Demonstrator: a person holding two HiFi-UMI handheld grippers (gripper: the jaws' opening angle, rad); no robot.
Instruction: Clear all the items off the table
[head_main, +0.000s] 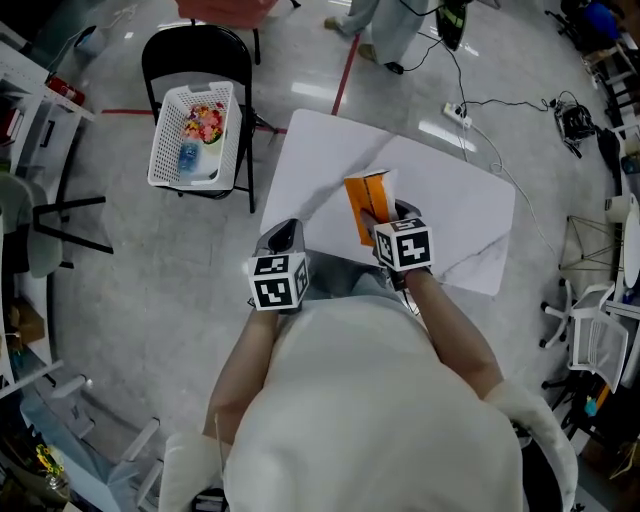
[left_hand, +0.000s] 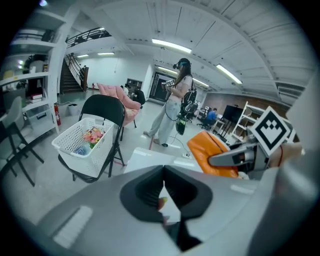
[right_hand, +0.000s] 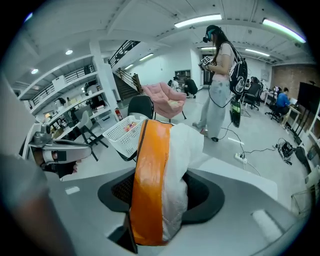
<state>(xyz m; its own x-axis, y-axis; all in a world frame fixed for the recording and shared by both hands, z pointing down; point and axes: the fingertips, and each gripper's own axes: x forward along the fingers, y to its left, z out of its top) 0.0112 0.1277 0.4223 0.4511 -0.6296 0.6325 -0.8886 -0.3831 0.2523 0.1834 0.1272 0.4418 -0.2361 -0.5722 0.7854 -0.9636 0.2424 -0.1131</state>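
Just below the head camera, both forearms reach forward over the near edge of the white surface (head_main: 455, 215). The left hand-held gripper (head_main: 285, 233) sits at the near left edge, its jaws pressed together at the tips with nothing in them. The right hand-held gripper (head_main: 386, 217) is over the near middle of the surface and is clenched on a packet (head_main: 362, 200), which it holds up above the surface. The packet is a crinkled plastic bag with a broad glossy orange band along one side and a white, puffy side next to it. In the right gripper view it stands straight out from between the jaws. In the head view its long axis runs away from the person toward the far edge, leaning slightly left. The surface lies skewed, with one corner pointing toward the upper left, and its left edge borders a wide stretch of pale floor (head_main: 130, 260). Across that gap, near the far left corner, a black folding chair (head_main: 190, 50) carries a white slatted basket (head_main: 168, 140) with colourful items inside. Beyond the far edge, a power strip (head_main: 458, 114) and its cable trail over the floor on the right. A person (left_hand: 175, 107) wearing a headset stands farther back.
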